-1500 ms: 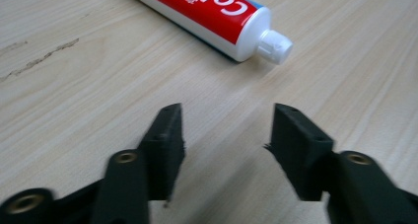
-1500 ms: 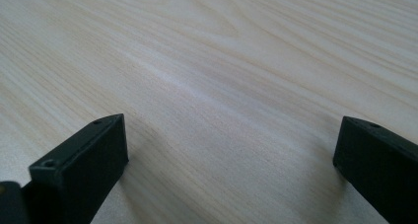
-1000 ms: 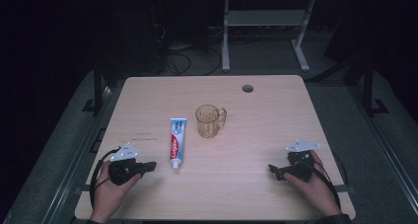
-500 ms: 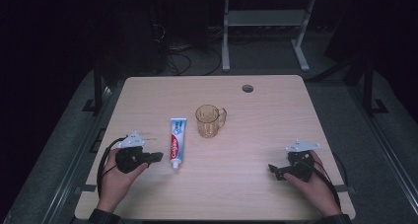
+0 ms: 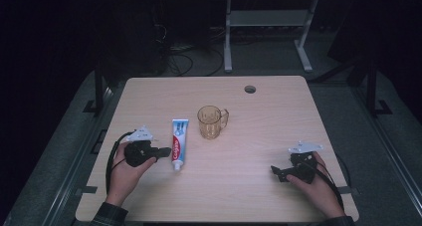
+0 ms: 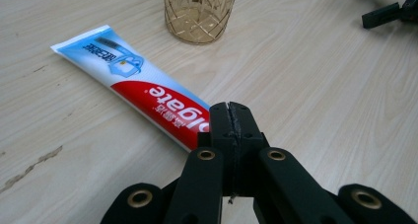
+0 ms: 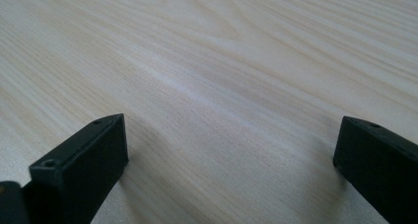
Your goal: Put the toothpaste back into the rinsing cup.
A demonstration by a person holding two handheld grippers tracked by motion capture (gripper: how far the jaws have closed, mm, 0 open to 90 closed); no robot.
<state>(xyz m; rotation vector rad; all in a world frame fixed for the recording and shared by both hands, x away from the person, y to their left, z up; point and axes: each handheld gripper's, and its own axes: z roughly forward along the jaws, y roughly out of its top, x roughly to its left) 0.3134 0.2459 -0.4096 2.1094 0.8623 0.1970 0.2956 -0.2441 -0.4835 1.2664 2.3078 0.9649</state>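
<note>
The left gripper [image 5: 164,151] is sitting clenched in the person's left hand [image 5: 127,172], its two black jaws pressed flat together with nothing between them, as the left gripper view makes plain. Its tips are pointing at the cap end of the toothpaste tube [image 5: 178,143], just beside it; whether they are touching the tube cannot be told. The tube is lying flat on the wooden table [image 5: 259,196], cap end toward the person, its red and blue print facing up. Just beyond and to the right of the tube, an amber glass mug [image 5: 210,122] is standing upright, its handle turned to the right; in the left gripper view its patterned base [image 6: 199,14] is showing near the tube's flat end. Well apart, at the table's right side, the right gripper [image 5: 276,172] is resting in the right hand [image 5: 318,186], its jaws spread wide over bare wood and gripping nothing. A round cable hole [image 5: 250,89] is lying near the table's far edge.
</note>
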